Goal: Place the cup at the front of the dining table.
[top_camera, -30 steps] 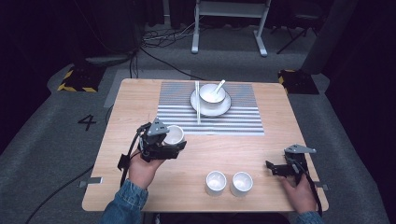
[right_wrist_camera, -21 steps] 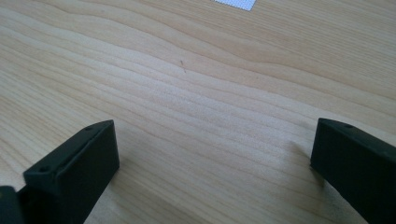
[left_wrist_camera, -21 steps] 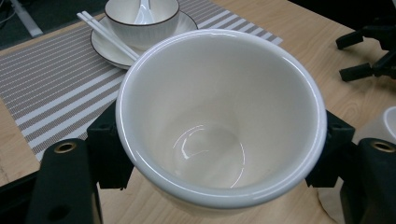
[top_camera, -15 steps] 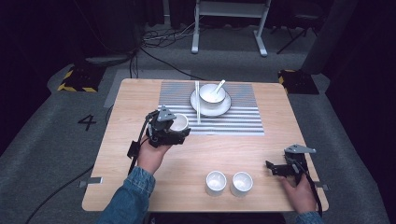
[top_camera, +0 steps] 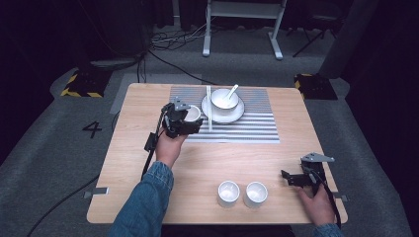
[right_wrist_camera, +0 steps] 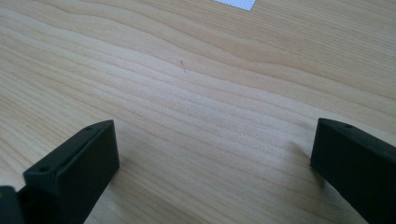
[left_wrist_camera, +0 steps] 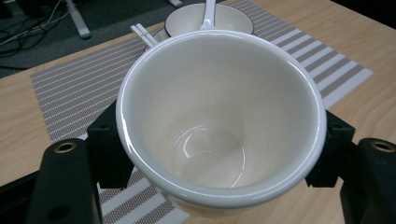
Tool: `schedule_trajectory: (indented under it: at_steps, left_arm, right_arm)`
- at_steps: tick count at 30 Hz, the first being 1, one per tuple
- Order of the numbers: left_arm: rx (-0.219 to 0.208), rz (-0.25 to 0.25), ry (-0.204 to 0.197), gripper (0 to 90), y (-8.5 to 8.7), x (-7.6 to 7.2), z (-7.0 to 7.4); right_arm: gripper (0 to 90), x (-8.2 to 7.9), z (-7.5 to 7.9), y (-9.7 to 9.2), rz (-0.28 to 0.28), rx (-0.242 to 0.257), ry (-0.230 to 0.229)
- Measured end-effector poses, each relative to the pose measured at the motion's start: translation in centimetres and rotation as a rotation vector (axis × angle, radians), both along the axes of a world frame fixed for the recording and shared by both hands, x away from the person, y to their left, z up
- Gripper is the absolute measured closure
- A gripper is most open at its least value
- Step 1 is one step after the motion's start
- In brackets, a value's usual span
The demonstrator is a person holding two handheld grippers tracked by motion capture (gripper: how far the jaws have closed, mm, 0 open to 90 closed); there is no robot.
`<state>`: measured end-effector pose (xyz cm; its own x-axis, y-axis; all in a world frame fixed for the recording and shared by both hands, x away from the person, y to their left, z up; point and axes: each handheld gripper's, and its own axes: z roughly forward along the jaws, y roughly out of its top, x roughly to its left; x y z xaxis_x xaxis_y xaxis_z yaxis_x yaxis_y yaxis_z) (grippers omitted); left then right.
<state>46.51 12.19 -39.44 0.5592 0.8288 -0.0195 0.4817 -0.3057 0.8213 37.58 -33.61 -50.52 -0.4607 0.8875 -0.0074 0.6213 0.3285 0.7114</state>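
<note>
My left gripper point(top_camera: 190, 120) is shut on a white cup point(top_camera: 192, 114), its black jaws pressed against both sides of the empty cup point(left_wrist_camera: 219, 116). It holds the cup over the left part of the striped placemat point(top_camera: 257, 123), just left of the chopsticks point(top_camera: 209, 107) and the bowl with a spoon point(top_camera: 224, 99) on its plate point(top_camera: 238, 114). My right gripper point(top_camera: 288, 177) rests low at the table's right front, jaws wide apart over bare wood point(right_wrist_camera: 210, 116), nothing between them.
Two more white cups point(top_camera: 229, 192) point(top_camera: 256, 193) stand side by side near the front edge of the wooden table point(top_camera: 138, 163). A metal stand point(top_camera: 242, 19) and cables lie on the floor beyond the table.
My left gripper has carried the cup away from me and to the right, from bare wood onto the placemat's left part. The right gripper has stayed put.
</note>
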Motion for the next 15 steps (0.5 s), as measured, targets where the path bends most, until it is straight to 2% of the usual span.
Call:
schedule_trajectory:
  at_steps: [2, 6, 10, 12, 13, 14, 15]
  left_arm:
    - [-0.005, 0.012, -0.001, 26.8, 0.0, 0.7, -0.7]
    - [-0.021, 0.036, 0.033, 26.8, 0.1, 2.1, -1.9]
    - [0.017, 0.066, 0.046, 26.8, 0.2, 3.6, -2.9]
    - [0.035, 0.056, 0.069, 26.8, 0.2, 4.5, -3.4]
    - [0.068, 0.057, 0.076, 26.8, 0.1, 5.0, -3.8]
    - [0.083, 0.061, 0.084, 26.8, 0.1, 5.4, -4.1]
    - [0.081, 0.064, 0.092, 26.8, 0.1, 5.6, -4.3]
  right_arm:
    - [1.0, 0.0, 0.0, 0.0, 0.0, 0.0, 0.0]
    - [1.0, 0.0, 0.0, 0.0, 0.0, 0.0, 0.0]
    - [1.0, 0.0, 0.0, 0.0, 0.0, 0.0, 0.0]
    - [0.9, 0.0, 0.0, 0.0, 0.0, 0.0, 0.0]
    - [0.7, 0.0, 0.0, 0.0, -0.001, 0.0, 0.0]
    - [0.4, 0.1, 0.0, 0.0, -0.003, -0.001, 0.002]
    - [0.4, 0.1, 0.0, 0.0, -0.004, -0.001, 0.003]
